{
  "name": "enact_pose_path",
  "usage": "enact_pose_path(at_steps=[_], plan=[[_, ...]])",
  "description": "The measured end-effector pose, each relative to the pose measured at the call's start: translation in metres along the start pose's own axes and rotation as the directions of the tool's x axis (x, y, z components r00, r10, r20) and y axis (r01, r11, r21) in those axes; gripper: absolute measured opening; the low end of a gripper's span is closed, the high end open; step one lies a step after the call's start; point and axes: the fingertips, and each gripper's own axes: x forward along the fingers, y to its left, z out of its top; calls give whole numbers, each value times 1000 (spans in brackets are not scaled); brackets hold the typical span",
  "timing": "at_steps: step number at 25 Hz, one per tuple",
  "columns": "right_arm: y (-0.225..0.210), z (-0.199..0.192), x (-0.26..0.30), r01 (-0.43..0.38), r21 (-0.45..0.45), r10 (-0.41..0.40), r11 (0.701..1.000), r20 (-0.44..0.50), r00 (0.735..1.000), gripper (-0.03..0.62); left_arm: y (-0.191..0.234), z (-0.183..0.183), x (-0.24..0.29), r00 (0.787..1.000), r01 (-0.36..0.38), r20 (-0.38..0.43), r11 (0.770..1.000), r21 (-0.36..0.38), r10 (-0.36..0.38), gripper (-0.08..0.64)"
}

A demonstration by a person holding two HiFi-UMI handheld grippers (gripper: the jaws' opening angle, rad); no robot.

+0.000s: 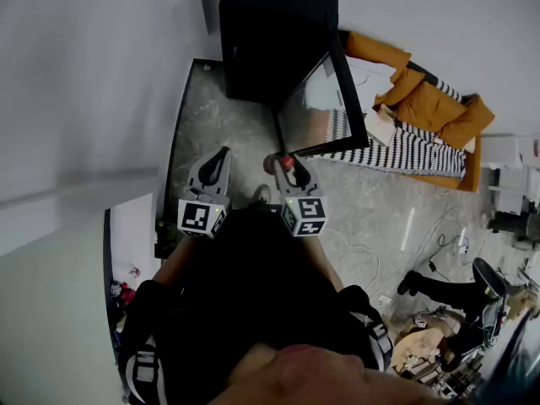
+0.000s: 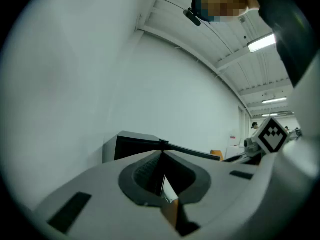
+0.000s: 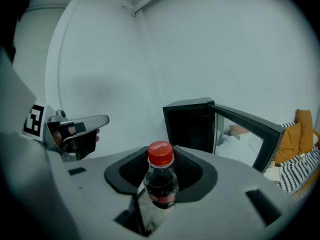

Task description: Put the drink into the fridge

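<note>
A small cola bottle (image 3: 161, 180) with a red cap (image 1: 287, 160) stands upright between the jaws of my right gripper (image 3: 161, 156), which is shut on it. Ahead on the floor is a black mini fridge (image 1: 274, 32), its glass door (image 1: 325, 108) swung open to the right and its dark inside (image 3: 192, 126) facing me. My left gripper (image 1: 218, 163) hovers beside the right one at the same height, its jaws closed to a point with nothing in them. In the right gripper view, that left gripper (image 3: 80, 129) sits at the left.
A white wall runs along the left. Right of the fridge lies an orange sofa (image 1: 426, 99) with a black-and-white striped blanket (image 1: 405, 150). Cables (image 1: 422, 226) trail over the grey floor, and another person's legs (image 1: 439, 287) are at the right.
</note>
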Motion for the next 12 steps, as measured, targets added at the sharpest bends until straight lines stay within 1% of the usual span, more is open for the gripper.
enact_pose_path(at_steps=[4,12], plan=[[-1,-6,-1,-1,5,1,1000,-2,1000,143,0,1,0,1000,1,2,1000,-1,-1,6],[4,-2,-1,2,6,-3,1000,12,1000,143,2,-2,-5,1000,0,-5,1000,-11,0,6]])
